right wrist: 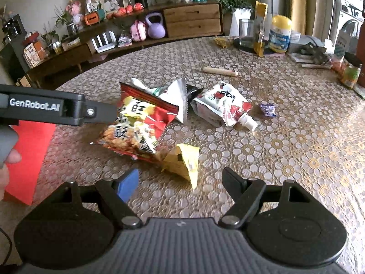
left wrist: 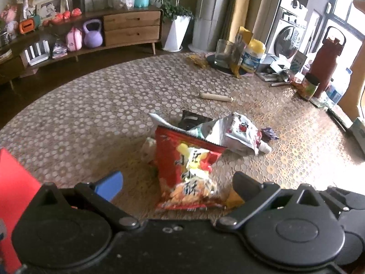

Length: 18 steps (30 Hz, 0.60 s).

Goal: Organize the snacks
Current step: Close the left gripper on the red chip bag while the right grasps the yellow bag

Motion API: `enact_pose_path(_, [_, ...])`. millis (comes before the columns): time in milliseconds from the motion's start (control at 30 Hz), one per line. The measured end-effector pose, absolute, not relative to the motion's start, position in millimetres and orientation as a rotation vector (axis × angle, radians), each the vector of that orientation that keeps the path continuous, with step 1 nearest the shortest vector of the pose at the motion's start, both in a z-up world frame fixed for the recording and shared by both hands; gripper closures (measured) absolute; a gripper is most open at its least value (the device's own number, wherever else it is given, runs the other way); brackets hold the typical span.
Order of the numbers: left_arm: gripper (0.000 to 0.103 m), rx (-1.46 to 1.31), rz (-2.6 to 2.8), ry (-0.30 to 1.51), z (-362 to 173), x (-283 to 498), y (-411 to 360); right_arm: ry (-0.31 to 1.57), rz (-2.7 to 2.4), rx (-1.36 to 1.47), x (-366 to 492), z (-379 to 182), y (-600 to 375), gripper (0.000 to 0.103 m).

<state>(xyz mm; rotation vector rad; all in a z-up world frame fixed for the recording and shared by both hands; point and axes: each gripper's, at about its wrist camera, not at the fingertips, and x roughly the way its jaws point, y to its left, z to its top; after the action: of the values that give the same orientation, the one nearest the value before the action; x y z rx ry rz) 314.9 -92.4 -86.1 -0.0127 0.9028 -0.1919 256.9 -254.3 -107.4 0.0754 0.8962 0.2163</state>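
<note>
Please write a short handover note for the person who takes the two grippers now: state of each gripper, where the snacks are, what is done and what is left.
Left gripper: open, jaws on either side of the red snack bag, not closed on it.
Right gripper: open, empty, just short of the yellow packet.
White spout pouch, silver packet and small purple candy lie loose mid-table.
Red box sits at the left edge.
Done: nothing looks sorted yet. Left: all the snacks.

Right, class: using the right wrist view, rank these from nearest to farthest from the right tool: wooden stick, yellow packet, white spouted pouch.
1. yellow packet: just ahead of the right tool, centre.
2. white spouted pouch: mid-table, right of centre.
3. wooden stick: farther back, lying crosswise.
</note>
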Motion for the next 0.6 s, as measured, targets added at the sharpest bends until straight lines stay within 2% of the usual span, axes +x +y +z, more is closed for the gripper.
enact_pose_path(100, [0.002, -0.009, -0.192, 0.925, -98.9, 328.0, -99.0, 0.908, 0.218, 0.082, 270.4, -117.6, -255.3, 0.023])
enact_pose_path(233, [0.009, 0.009, -0.186, 0.950, -114.1, 341.0, -104.9, 0.925, 0.218, 0.092, 284.3, -129.9, -256.4, 0.023])
enact_pose_path(300, [0.015, 0.003, -0.188, 0.966, -120.7, 346.1, -105.9, 0.928, 0.220, 0.095, 289.3, -134.7, -256.3, 0.023])
enact_pose_path(367, [0.027, -0.005, -0.192, 0.982, -127.3, 350.2, -106.6, 0.928, 0.218, 0.101, 293.5, -138.2, -256.6, 0.023])
enact_pose_path(400, [0.029, -0.009, -0.194, 0.989, -129.6, 351.8, -106.6, 0.928, 0.222, 0.108, 295.1, -139.9, -256.8, 0.025])
enact_pose_path(500, [0.036, -0.029, -0.209, 0.989, -133.4, 353.9, -106.3, 0.934, 0.230, 0.121, 298.4, -143.4, -255.8, 0.036])
enact_pose_path(533, [0.037, -0.023, -0.205, 0.988, -134.1, 354.3, -107.5, 0.937, 0.232, 0.124, 299.2, -144.5, -255.7, 0.043])
enact_pose_path(600, [0.038, -0.016, -0.206, 0.982, -134.0, 353.2, -107.9, 0.936, 0.231, 0.133, 299.5, -145.6, -255.6, 0.048])
